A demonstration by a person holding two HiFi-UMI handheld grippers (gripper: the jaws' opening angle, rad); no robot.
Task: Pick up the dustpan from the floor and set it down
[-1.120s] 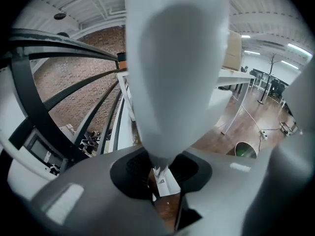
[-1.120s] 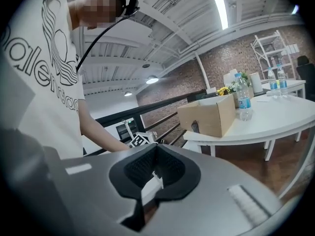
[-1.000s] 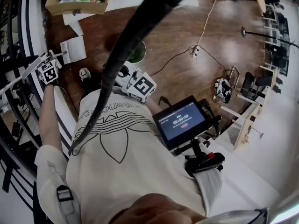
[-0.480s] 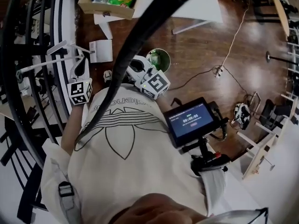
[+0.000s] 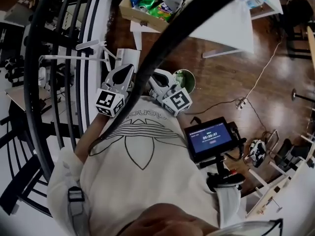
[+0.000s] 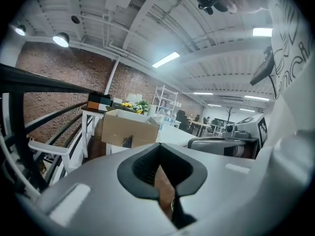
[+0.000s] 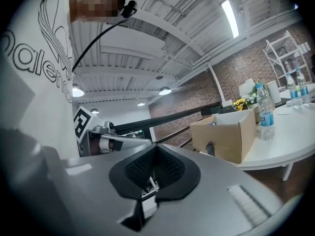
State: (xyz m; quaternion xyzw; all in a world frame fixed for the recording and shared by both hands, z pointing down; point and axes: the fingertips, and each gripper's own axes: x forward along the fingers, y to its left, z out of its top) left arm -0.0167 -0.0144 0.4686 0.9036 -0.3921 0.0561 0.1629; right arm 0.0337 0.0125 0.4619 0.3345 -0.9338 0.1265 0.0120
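Observation:
Both grippers are held up side by side in front of the person's chest, pointing out over the floor. My left gripper (image 5: 125, 70) is shut with nothing in it; in the left gripper view (image 6: 160, 149) its black pads meet and only brown floor shows through the gap. My right gripper (image 5: 156, 75) also looks shut and empty (image 7: 156, 149). A white flat thing (image 5: 127, 56), possibly the dustpan, lies on the wood floor just beyond the left gripper's tips, apart from both grippers.
A black railing (image 5: 59, 58) with white bars (image 5: 74, 58) runs along the left. A green bin (image 5: 185, 77) stands by the right gripper. Beyond are a cardboard box (image 5: 147, 6) and a white table (image 5: 226, 26). A cable (image 5: 246, 100) trails across the floor.
The left gripper has come up from low by the railing to chest height beside the right gripper. The head view has swung toward the box and table. The right gripper barely moved.

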